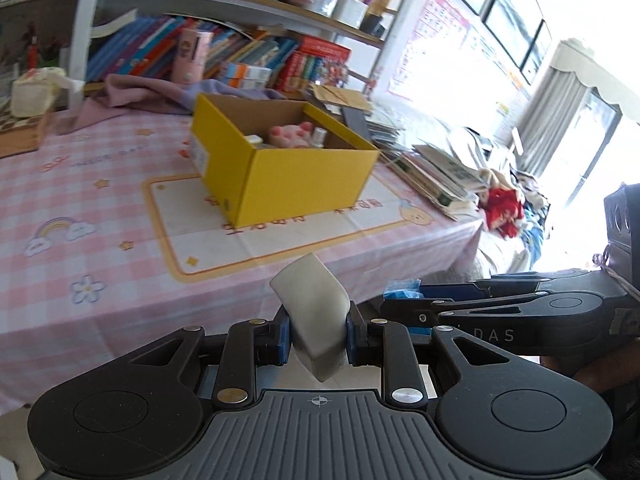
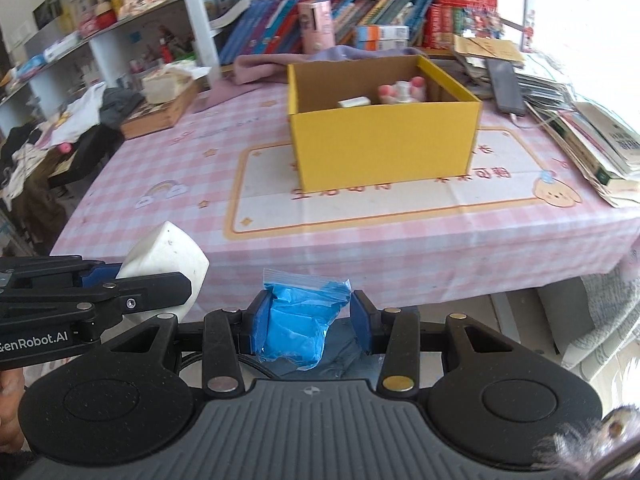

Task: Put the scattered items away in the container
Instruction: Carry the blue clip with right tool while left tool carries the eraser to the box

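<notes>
While each tool (image 1: 318, 334) (image 2: 308, 318) grips one item, one yellow box (image 2: 382, 140), three things inside.

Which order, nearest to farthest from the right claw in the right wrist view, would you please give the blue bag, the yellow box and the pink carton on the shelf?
1. blue bag: held in the right claw itself.
2. yellow box: ahead, standing mid-table on the pink checked cloth.
3. pink carton: farthest, on the shelf behind the box, among the books.
</notes>
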### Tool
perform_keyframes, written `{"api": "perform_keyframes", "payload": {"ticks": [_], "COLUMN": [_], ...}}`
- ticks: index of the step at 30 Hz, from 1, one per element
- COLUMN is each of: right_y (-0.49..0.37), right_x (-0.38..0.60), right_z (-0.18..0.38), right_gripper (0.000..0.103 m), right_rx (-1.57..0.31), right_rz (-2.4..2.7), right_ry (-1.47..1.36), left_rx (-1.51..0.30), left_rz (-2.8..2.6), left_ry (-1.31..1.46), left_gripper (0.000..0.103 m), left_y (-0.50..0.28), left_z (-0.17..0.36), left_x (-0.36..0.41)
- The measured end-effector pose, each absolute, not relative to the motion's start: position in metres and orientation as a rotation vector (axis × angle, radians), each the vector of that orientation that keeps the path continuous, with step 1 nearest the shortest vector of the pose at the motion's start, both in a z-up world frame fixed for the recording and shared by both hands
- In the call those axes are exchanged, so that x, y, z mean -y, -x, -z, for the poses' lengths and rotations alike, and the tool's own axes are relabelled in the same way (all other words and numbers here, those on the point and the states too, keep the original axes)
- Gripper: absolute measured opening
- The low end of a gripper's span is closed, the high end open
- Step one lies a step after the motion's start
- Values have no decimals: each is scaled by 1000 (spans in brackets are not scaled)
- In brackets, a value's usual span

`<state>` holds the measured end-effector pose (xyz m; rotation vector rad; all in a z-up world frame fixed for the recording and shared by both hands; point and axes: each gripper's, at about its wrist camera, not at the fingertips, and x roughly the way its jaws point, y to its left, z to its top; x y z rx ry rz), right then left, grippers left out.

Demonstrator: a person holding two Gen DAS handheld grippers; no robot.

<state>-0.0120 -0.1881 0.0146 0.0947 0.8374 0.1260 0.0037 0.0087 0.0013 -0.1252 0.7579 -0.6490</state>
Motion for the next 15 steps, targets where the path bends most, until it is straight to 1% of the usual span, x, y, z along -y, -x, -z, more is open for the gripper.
{"api": "perform_keyframes", "payload": {"ticks": [15], "right_y": [-12], "right_x": [244], "right_z": [-11], "right_gripper": [40], "right_rx": [-853], "right_rz": [-29], "right_ry": [-136], "left_rx": [-785], "left_rz": [756], "left_ry": [87], "left_gripper": [24], "left_y": [-46], "left_z": [3], "left_x": [50]}}
